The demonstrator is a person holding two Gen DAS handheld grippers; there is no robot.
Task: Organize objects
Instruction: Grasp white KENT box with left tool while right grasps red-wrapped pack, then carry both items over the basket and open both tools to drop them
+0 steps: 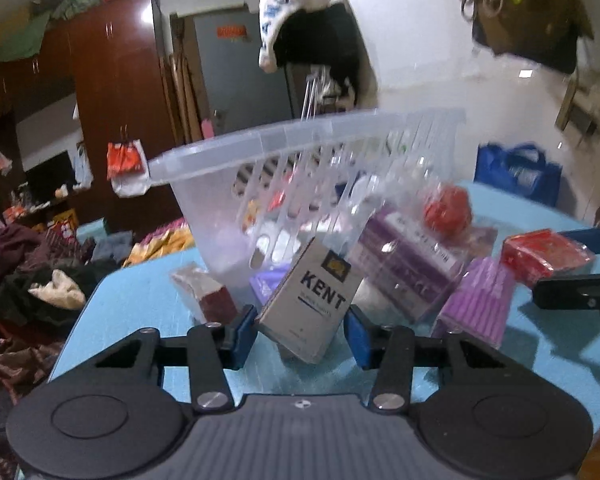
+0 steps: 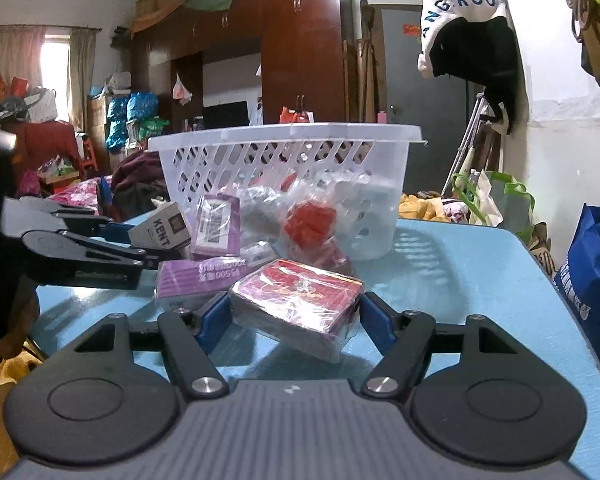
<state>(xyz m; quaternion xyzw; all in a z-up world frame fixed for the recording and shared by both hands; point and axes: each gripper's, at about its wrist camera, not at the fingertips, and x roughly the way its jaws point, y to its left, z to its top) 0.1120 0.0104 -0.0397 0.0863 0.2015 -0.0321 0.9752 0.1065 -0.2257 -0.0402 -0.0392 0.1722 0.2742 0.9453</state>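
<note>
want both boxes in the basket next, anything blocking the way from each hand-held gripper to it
Yes. A pile sits before the basket: purple boxes and a bagged red item. It lies between the basket and both the red box and the Kent pack. Going over it looks clear; the rim is open.

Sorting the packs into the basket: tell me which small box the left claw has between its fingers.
The white KENT cigarette pack, tilted between the left claw. The red cellophane-wrapped box sits in the right claw; the purple boxes lie loose.

The worktop [image 2: 460, 264] is light blue; the slotted basket [image 2: 284, 160] translucent white; the KENT pack [image 1: 308, 300] white with dark-blue lettering; the wrapped box [image 2: 300, 300] red.
</note>
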